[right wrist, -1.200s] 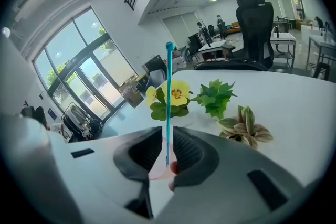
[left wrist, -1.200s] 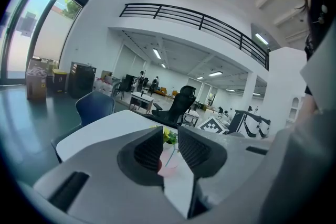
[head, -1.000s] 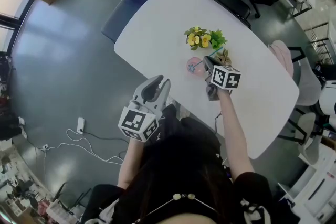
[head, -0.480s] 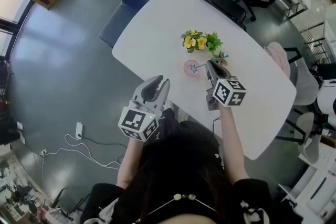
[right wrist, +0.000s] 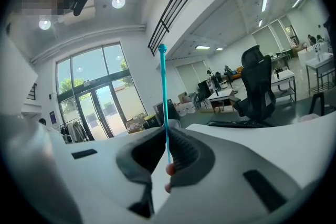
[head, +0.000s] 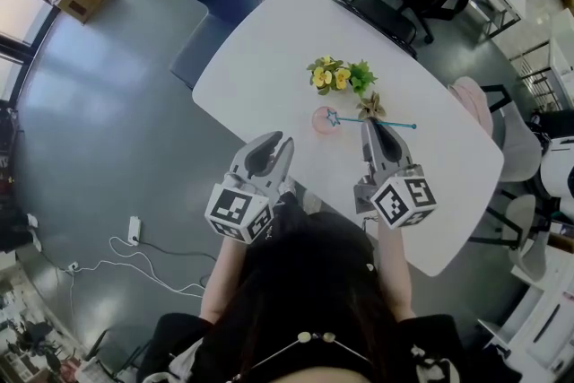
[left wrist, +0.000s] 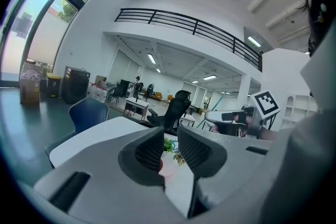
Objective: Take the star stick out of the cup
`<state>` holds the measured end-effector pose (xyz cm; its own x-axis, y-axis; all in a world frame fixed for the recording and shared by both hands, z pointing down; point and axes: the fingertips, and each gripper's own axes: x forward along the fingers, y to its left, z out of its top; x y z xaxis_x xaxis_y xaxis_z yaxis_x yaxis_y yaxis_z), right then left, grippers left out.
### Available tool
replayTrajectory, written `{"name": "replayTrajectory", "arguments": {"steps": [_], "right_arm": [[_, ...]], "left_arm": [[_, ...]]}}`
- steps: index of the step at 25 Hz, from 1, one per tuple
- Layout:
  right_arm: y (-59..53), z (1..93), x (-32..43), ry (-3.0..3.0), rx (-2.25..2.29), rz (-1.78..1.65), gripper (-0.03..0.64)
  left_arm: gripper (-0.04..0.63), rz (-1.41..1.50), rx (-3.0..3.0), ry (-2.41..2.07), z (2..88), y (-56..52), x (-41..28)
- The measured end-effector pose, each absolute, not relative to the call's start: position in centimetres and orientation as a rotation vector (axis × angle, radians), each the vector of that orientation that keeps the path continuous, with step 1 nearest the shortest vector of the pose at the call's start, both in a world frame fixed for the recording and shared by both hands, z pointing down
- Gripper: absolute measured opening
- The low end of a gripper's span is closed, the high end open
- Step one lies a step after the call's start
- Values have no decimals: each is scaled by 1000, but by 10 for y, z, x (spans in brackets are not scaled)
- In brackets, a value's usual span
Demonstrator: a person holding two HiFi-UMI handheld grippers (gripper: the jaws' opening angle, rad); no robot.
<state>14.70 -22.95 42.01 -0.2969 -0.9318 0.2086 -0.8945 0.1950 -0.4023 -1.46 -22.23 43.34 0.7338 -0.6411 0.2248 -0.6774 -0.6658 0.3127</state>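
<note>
Head view, center frame: star stick (head: 395, 126) is clamped in the right gripper (head: 371, 126), star end beside the pink cup (head: 320, 120). Left gripper (head: 276, 140) is held apart, empty. Looks mid-withdrawal, so the stick needs to be carried clear.

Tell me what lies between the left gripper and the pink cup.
Nothing but bare white table: in the head view, the stretch from the left gripper to the pink cup holds no object.

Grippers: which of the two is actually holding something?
The right gripper: its jaws are shut on the blue star stick. The left gripper has its jaws apart, empty.
</note>
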Motion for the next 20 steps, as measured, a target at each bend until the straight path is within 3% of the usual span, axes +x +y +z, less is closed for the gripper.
{"name": "replayTrajectory", "arguments": {"steps": [20], "right_arm": [[-193,386,152,2281,-1810,-620,20]], "left_arm": [[81,86,2590,-985,422,-214,-11]]}}
